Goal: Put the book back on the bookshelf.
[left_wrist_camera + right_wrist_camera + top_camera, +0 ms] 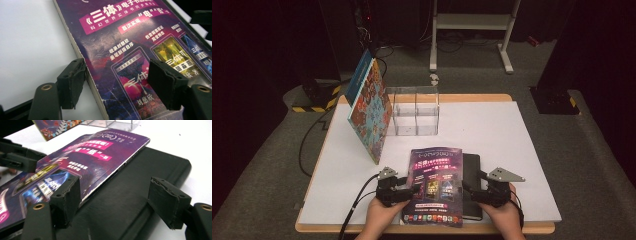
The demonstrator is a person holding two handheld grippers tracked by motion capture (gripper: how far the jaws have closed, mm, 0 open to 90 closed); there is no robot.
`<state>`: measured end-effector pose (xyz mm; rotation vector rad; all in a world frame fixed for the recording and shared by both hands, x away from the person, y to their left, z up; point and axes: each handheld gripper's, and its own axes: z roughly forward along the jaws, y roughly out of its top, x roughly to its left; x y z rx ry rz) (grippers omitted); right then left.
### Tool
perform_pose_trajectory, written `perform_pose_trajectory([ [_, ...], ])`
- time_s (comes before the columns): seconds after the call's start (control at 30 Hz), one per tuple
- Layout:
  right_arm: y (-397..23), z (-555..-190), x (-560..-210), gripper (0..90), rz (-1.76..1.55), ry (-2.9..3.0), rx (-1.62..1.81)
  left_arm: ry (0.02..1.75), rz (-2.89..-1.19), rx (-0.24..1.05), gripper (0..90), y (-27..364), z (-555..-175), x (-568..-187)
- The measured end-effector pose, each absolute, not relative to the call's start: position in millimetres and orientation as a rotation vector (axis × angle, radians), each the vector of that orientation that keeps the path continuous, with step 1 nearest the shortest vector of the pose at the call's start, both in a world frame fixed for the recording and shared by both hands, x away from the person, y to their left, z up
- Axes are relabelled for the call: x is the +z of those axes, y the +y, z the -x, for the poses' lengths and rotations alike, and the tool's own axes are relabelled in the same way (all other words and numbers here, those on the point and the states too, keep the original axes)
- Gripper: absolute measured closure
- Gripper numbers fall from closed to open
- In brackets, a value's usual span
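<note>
Purple booklet (140,57) edge between open left gripper (120,82) pads.

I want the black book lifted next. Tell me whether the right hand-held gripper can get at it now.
Probably yes. The right hand-held gripper hangs open right over the black book, whose right half is bare. The purple book lies on its left part, so a clean lift may need that moved first.

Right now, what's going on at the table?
A person holds a gripper in each hand at a purple paperback book that lies partly over a black notebook on the white table. The left gripper is open astride the book's left edge; the right gripper is open over its right edge and the notebook. Neither is gripping.
</note>
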<state>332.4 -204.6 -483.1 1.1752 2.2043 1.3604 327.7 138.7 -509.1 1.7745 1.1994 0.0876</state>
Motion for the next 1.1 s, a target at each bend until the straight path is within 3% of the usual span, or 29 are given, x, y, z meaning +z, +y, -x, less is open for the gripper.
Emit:
perform_pose_trajectory([
  [0.27,-222,-335,-481,21.8,-1.267,2.138,1.353,1.064,-1.777,0.038,34.0,110,-330,-497],
  [0.4,-225,-335,-482,17.9,-1.317,2.117,1.334,0.998,-1.786,0.081,34.7,101,-326,-491],
  [0.57,-231,-335,-487,14.5,-1.395,2.139,1.311,1.039,-1.805,0.087,25.3,99,-329,-497],
  [0.63,-232,-335,-490,14.6,-1.433,2.157,1.334,1.072,-1.763,0.034,23.1,96,-329,-500],
  [0.9,-226,-338,-481,34.2,-1.413,2.186,1.306,1.017,-1.813,0.027,28.3,92,-335,-501],
  [1.1,-222,-372,-477,34.2,-1.421,2.186,1.238,1.024,-1.810,0.054,24.9,83,-351,-500],
])
